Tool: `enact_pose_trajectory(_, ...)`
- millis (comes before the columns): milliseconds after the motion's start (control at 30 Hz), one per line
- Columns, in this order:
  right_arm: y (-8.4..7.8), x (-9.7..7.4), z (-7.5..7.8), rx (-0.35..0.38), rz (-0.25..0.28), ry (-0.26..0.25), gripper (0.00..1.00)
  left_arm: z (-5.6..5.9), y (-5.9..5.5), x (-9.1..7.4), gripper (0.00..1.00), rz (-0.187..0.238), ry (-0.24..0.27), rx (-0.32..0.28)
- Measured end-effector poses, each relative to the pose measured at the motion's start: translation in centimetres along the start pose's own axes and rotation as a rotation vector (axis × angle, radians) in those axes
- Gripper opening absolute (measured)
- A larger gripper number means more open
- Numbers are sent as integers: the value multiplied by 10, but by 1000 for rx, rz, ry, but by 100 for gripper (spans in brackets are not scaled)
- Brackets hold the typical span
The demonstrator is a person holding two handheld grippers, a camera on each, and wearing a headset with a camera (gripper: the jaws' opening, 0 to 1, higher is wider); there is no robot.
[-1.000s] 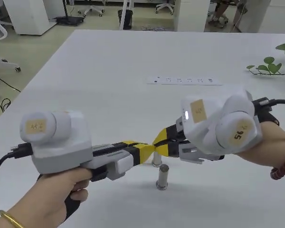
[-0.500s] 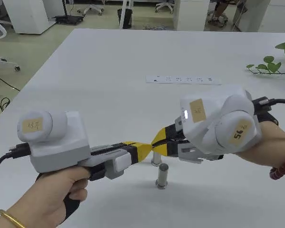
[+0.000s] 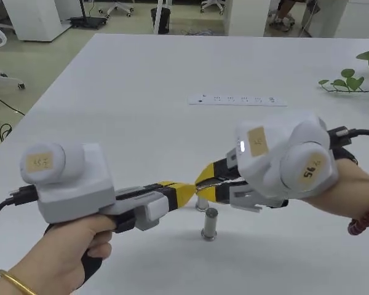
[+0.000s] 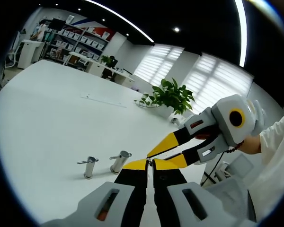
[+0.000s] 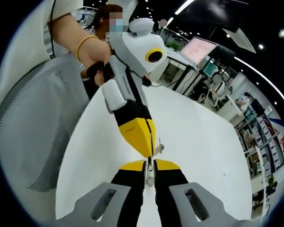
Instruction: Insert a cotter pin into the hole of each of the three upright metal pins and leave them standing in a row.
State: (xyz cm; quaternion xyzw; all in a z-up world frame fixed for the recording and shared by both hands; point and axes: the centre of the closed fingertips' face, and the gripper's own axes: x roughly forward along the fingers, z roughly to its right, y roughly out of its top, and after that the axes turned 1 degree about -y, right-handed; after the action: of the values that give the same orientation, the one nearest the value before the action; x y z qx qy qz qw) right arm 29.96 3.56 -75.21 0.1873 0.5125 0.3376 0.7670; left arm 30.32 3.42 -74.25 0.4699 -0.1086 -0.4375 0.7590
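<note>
we log left gripper [image 4: 150,162] fingers squeezed narrow, right gripper [image 5: 150,164] fingers likewise. tips meet, both pinching one cotter pin [image 5: 156,147]. near metal pin [image 3: 210,222], far metal pin [image 3: 202,205] upright on table [image 3: 141,92], 6 o'clock under tips in head view.

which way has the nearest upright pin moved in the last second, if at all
No. In the head view the nearest upright pin keeps its offset from the power strip; both shifted together, so the camera moved.

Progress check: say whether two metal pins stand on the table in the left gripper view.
Yes, two metal pins stand upright on the table.
</note>
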Motion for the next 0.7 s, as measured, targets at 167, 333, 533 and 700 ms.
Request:
enact_pose_trajectory(167,-2,-3,-1,113,30,18,10,-3,1,-1,1,3,8,44)
enact_pose_trajectory(333,-7,-8,1,268,70,44,13,-4,1,-2,1,-3,7,136)
enact_pose_trajectory(533,-12,-13,1,443,123,102,17,-1,-3,-3,1,-40,-10,238)
enact_pose_trajectory(700,-9,-17,-4,531,170,175,18,5,-7,-2,1,-64,-44,310)
